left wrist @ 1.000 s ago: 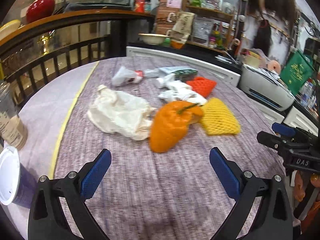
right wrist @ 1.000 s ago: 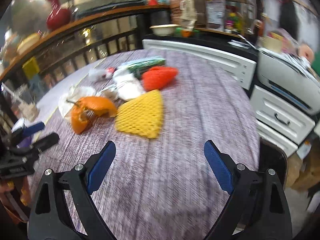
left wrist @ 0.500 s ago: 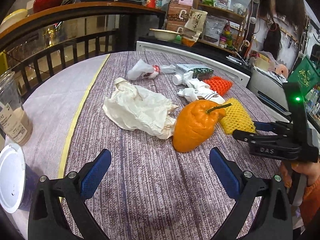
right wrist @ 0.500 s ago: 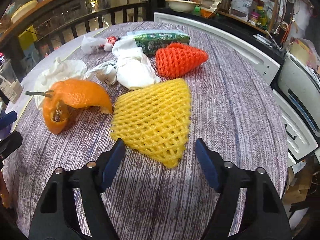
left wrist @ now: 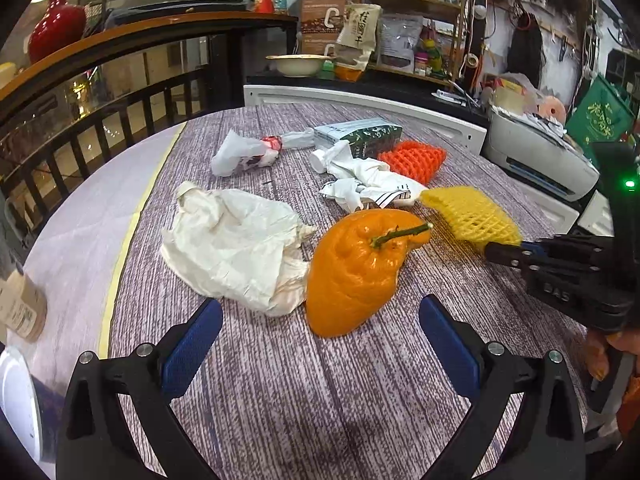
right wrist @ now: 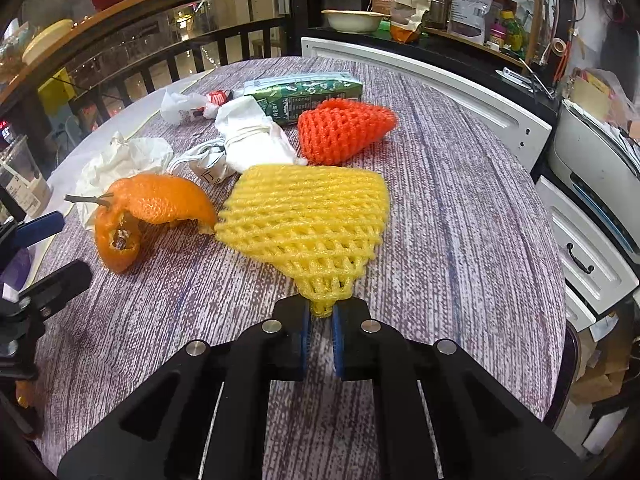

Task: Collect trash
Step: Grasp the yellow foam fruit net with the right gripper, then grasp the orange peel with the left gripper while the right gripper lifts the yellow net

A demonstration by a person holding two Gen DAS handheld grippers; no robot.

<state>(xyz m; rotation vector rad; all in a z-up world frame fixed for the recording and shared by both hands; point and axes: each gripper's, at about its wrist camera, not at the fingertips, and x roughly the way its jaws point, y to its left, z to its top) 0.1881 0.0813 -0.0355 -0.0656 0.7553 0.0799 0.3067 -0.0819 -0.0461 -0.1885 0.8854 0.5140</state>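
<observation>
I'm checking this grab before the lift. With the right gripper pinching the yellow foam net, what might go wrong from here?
1. The right gripper pinches only the narrow tip of the yellow foam net, so the springy mesh may slip out when lifted.
2. The net's far edge lies against the orange peel and the white wrapper; lifting may drag them across the table.

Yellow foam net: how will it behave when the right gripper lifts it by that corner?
Probably very light: the yellow foam net is open mesh. Likely floppy, since the corner bunches narrow where the right gripper pinches it, so the rest may droop. It could brush the orange peel alongside.
</observation>
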